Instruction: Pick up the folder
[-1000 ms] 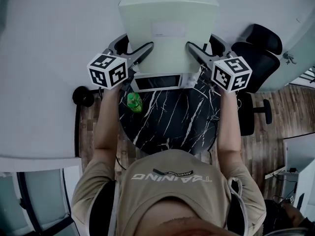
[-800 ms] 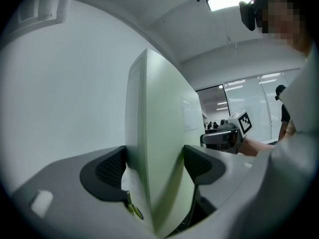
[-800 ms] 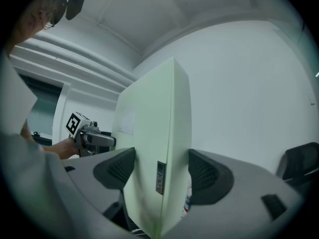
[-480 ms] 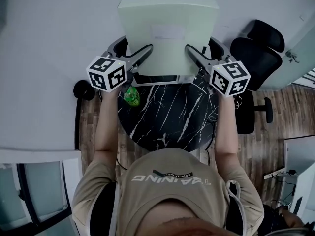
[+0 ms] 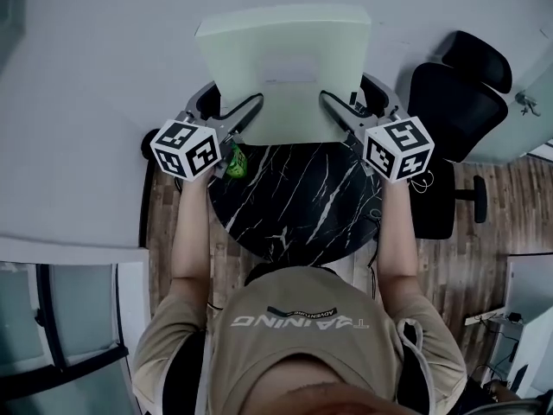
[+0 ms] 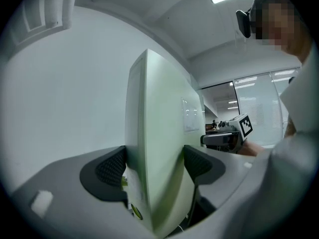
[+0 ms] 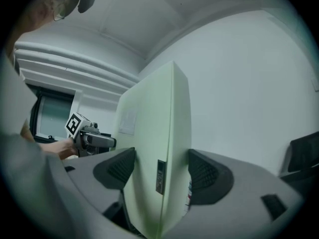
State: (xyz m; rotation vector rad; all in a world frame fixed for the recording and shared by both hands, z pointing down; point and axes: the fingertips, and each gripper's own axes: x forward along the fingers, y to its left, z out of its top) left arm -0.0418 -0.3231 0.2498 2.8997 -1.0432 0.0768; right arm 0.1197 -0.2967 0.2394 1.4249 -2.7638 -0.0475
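the left gripper [image 5: 245, 111] reaches forward on a straight arm, its pads pinching the left edge of the pale green folder [image 5: 285, 63]. the folder is between both grippers, over the far edge of the black marble table [image 5: 294, 206]. the right gripper [image 5: 333, 111], its arm also straight, pinches the right edge.

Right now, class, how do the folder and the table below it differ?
The folder is pale green and rectangular; the table is black, white-veined and round. The folder is clamped in the left gripper and right gripper; the table lies below, ungripped. Both have flat faces.
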